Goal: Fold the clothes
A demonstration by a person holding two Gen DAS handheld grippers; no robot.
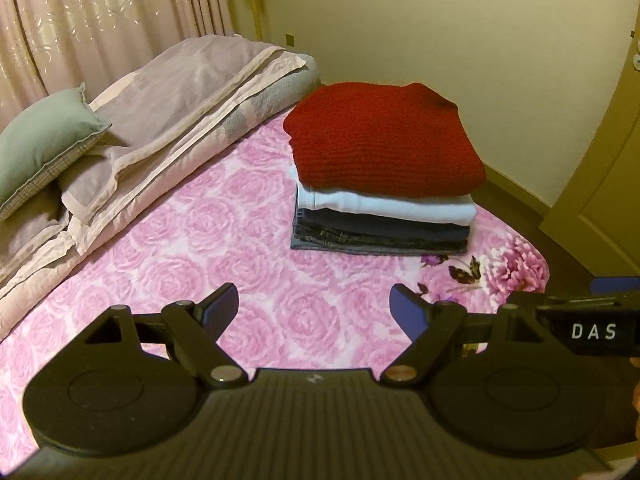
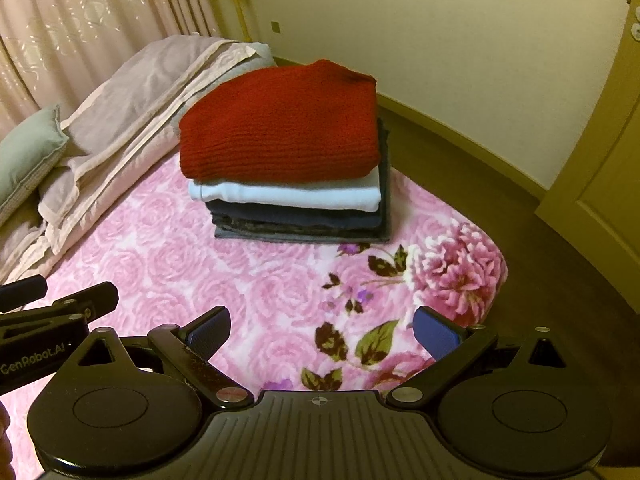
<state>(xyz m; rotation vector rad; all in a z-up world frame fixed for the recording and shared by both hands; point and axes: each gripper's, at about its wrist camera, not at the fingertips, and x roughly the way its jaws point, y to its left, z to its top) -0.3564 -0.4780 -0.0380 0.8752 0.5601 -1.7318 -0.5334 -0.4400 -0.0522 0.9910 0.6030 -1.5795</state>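
Observation:
A stack of folded clothes sits on the pink floral bedspread point(image 1: 224, 240) near the bed's far corner. On top lies a red knit sweater point(image 1: 380, 140), under it a white garment point(image 1: 384, 206), then dark blue jeans point(image 1: 380, 236). The stack also shows in the right wrist view, with the red sweater point(image 2: 280, 132) on top. My left gripper point(image 1: 314, 312) is open and empty, held above the bedspread well short of the stack. My right gripper point(image 2: 322, 332) is open and empty, also short of the stack.
A folded mauve quilt point(image 1: 192, 92) and a green pillow point(image 1: 44, 140) lie along the bed's left side by the curtains. The bed's edge and wooden floor point(image 2: 540, 248) are to the right, with a door point(image 1: 608, 184) beyond.

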